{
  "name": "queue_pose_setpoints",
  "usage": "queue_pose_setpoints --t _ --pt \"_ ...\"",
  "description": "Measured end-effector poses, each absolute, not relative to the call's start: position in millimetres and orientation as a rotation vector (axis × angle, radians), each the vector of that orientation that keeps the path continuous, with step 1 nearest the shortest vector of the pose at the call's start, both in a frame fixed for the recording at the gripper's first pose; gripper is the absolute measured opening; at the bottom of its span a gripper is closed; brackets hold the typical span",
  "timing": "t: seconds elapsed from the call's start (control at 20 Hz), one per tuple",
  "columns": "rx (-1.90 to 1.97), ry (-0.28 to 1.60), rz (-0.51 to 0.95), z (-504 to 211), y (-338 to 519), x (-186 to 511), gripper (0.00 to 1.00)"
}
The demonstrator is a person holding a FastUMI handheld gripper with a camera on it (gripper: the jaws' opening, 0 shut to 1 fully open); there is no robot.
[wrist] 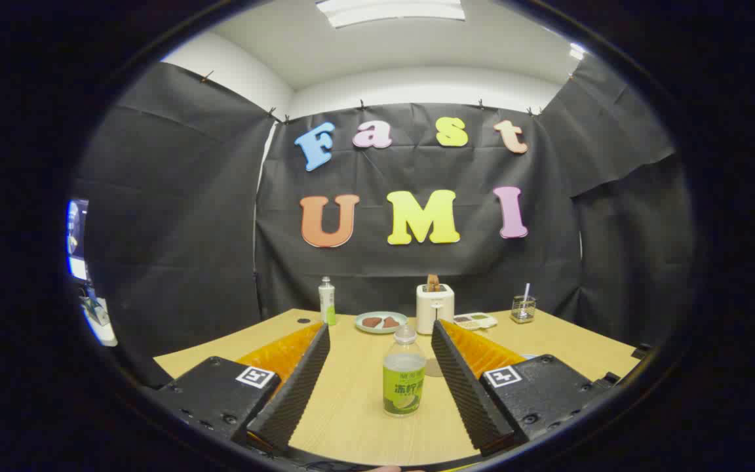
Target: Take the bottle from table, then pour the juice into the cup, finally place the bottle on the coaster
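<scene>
Looking forward along the two fingers, the gripper view showed the gripper (381, 341) spread wide, its ribbed black pads (299, 387) well apart and pressing on nothing. The bottle (404, 372) stood upright on the wooden table (351, 406), between the two fingers and nearer the right one, though touching neither. It was a clear bottle with a green label around its lower half and a pale cap, and pale liquid showed above the label.

Beyond the fingertips, toward the back of the table, several things stood in a loose row before the black cloth wall. A second, slimmer bottle (328, 301) with a white cap stood at the left end. Just beside it to the right lay a pale plate (381, 322) with a couple of dark reddish pieces on it. Next came a white toaster (434, 308) with a brown slice sticking up from its slot. Right of the toaster lay a small flat tray (476, 320) with greenish and brown contents, too small to make out. Furthest right stood a clear cup (523, 309) with a straw or stick rising from it. A round flat shape lay on the table just behind the near bottle, mostly hidden by the right finger; I could not tell what it was.
</scene>
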State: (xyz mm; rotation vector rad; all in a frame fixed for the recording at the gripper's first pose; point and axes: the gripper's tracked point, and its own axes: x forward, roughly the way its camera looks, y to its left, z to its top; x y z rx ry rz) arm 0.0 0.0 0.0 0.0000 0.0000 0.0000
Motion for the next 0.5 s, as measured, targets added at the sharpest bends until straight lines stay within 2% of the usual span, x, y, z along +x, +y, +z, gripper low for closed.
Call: queue_pose_setpoints --t 0.5 --pt "0.009 0.009 0.016 -4.7 3.9 5.1 1.0"
